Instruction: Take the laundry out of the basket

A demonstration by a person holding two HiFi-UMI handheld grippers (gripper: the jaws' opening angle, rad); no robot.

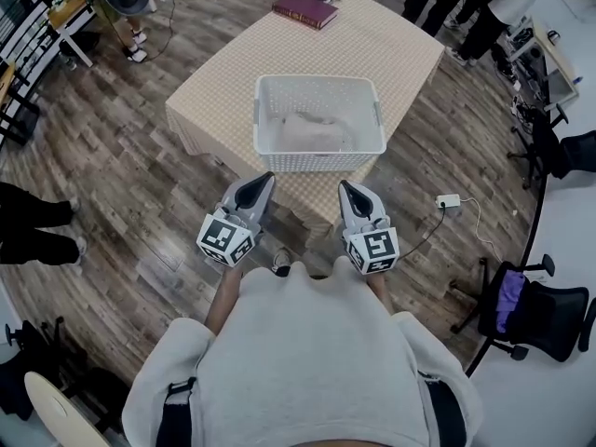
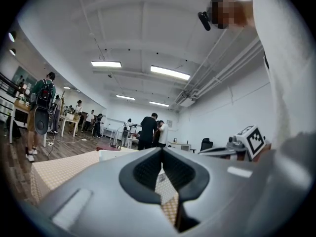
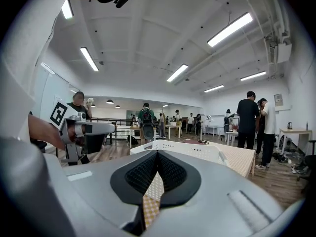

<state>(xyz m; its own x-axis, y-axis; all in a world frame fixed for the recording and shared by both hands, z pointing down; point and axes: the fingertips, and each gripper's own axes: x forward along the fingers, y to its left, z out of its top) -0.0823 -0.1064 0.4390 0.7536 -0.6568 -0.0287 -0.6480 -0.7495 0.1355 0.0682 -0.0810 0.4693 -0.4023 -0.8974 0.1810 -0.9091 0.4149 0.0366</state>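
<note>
Laundry [image 1: 312,130], pale and crumpled, lies in a white perforated rectangular basket [image 1: 318,162] on the checked table [image 1: 377,49], ahead of the left gripper [image 1: 267,177] and right gripper [image 1: 344,185], both with jaws closed and empty.

Open basket [image 1: 317,161] top — walls around

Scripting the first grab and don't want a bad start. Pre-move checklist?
1. Laundry in basket: ok, pale cloth lies inside.
2. Left gripper empty: ok, nothing between its jaws.
3. Right gripper empty: ok, same.
4. Jaws open for a grasp: not ok, both shut.
5. Grippers over basket: not ok, both on its near side.
6. Basket top unobstructed: ok; book lies at the table's far end.
</note>
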